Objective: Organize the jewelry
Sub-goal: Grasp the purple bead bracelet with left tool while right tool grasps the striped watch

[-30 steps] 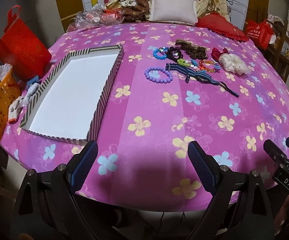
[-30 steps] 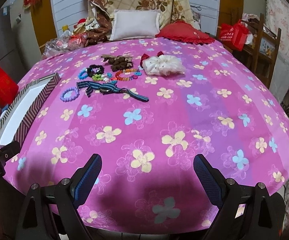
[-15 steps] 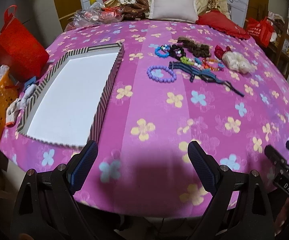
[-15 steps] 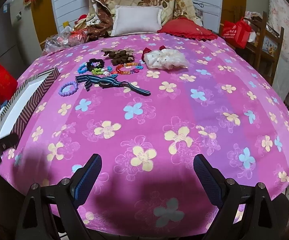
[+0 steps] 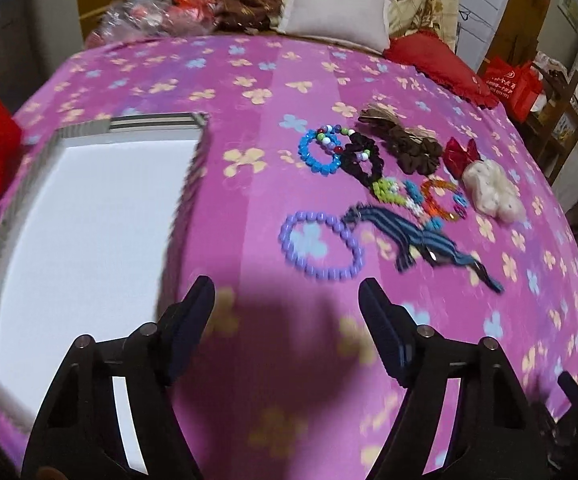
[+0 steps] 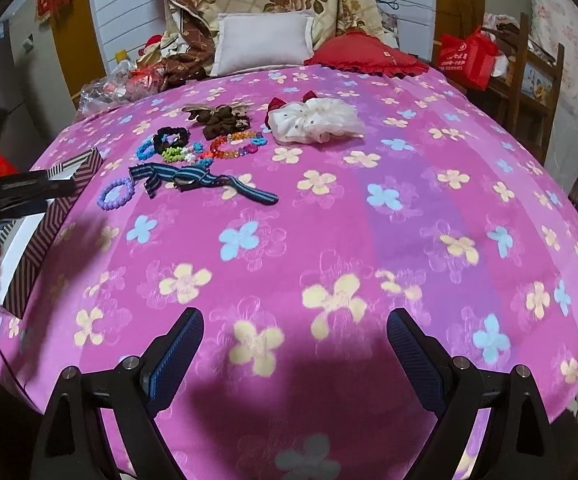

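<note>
Hovering left gripper [image 5: 287, 300] wide, empty | right gripper [image 6: 295, 330] likewise | striped ribbon [image 6: 193, 178] lies crosswise

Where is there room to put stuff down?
The white floor of the striped box is bare. So is the cloth between the box and the purple bracelet. From the blue bracelet to the white scrunchie, it's crowded.

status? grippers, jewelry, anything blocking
Left gripper open, empty, nearest the purple bead bracelet. Right gripper open, empty, short of the pile. Jewelry all on the cloth; striped tray holds nothing. Path clear.
</note>
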Tool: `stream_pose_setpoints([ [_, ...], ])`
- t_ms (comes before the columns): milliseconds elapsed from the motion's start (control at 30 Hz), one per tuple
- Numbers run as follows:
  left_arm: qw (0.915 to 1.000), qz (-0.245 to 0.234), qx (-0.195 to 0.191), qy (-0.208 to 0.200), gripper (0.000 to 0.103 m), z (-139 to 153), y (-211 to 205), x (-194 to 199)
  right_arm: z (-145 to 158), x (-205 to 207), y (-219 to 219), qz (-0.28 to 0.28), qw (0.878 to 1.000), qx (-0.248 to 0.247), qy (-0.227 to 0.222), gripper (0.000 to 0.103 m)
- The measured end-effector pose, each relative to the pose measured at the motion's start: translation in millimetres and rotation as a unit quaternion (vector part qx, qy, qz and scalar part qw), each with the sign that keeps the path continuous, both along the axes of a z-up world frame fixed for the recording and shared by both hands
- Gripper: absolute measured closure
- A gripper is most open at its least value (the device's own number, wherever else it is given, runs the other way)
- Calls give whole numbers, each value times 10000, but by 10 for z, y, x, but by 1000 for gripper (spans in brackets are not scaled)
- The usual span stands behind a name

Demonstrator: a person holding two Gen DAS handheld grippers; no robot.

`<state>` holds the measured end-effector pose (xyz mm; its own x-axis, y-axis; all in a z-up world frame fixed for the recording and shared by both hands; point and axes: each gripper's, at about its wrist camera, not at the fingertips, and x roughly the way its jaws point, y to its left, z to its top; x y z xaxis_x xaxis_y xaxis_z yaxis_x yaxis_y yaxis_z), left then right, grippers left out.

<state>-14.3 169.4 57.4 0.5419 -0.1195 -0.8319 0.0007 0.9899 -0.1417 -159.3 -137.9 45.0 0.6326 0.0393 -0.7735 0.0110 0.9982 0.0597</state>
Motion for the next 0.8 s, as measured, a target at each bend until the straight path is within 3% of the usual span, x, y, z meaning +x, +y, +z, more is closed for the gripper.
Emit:
stream_pose_setpoints([
  [167, 9991, -329, -106, 260, 46, -236, -94, 435, 8, 465, 25, 254, 9988, 322, 251, 11],
  [267, 9976, -457, -238, 454, 47, -373, -87, 606, 4, 832, 110, 466, 9970, 479, 380, 11],
  [433, 9969, -645, -323, 330, 48, -390, -53, 672, -47, 1424, 433, 981, 9936, 293, 471, 11],
  [467, 9965, -721, -317, 285, 53, -396, -60, 667, -75, 1529, 521, 1112, 9921, 266, 518, 11],
  [500, 9964, -763, -266, 255, 84, -401, -75, 669, -101, 1591, 568, 1176, 9912, 246, 549, 11],
  [533, 9967, -756, -104, 266, 95, -417, -94, 673, -136, 1697, 653, 1270, 9898, 230, 597, 11],
  [800, 9954, -830, -371, 308, 95, -357, -79, 630, -325, 1987, 924, 1580, 9840, 167, 804, 14],
])
